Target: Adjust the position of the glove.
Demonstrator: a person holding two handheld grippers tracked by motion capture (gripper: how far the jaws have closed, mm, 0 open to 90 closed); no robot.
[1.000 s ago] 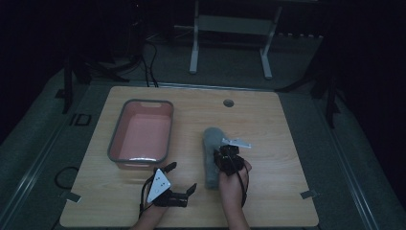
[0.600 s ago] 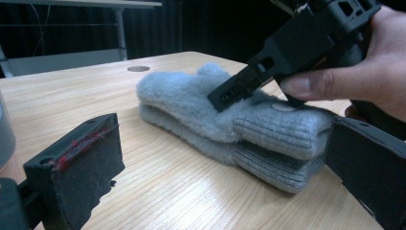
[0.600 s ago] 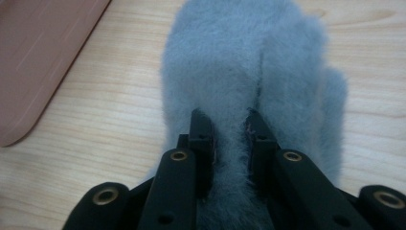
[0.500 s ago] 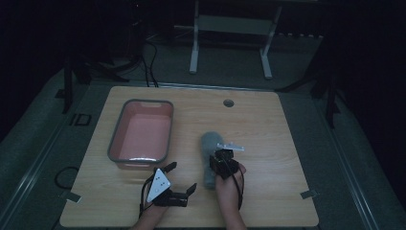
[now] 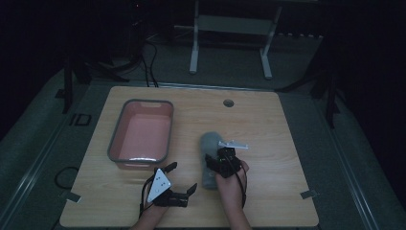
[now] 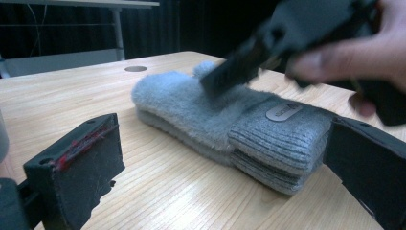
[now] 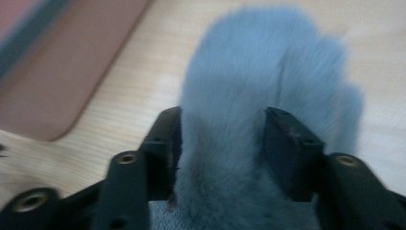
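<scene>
Grasp stage of a pick: the right claw (image 5: 213, 162) sits down over a pair of stacked grey fleecy mittens with ribbed knit cuffs (image 5: 208, 155), its two black jaws pressed against either flank of the pile in the right gripper view, so the claw (image 7: 221, 143) reads as clenched on the mittens (image 7: 268, 81). The pair lies flat on the pale wooden surface (image 5: 287, 143), right of centre and near the person's edge, cuffs toward the person. The left claw (image 5: 182, 177) rests released just beside the cuffs; in the left gripper view its jaws stand wide apart with the mittens (image 6: 225, 120) between and beyond them, untouched. Judged from this, the next move calls for a firm hold through both layers before lifting, since the soft pile could slip or the lower mitten could stay behind. A pink rectangular plastic tub with a grey rim (image 5: 115, 143) stands empty to the left, apart from the mittens, a likely destination. The surface has a small round cable hole (image 5: 228, 102) near its far edge. Beyond it the room is dark, with a white metal frame (image 5: 230, 28) and cables on the floor.
</scene>
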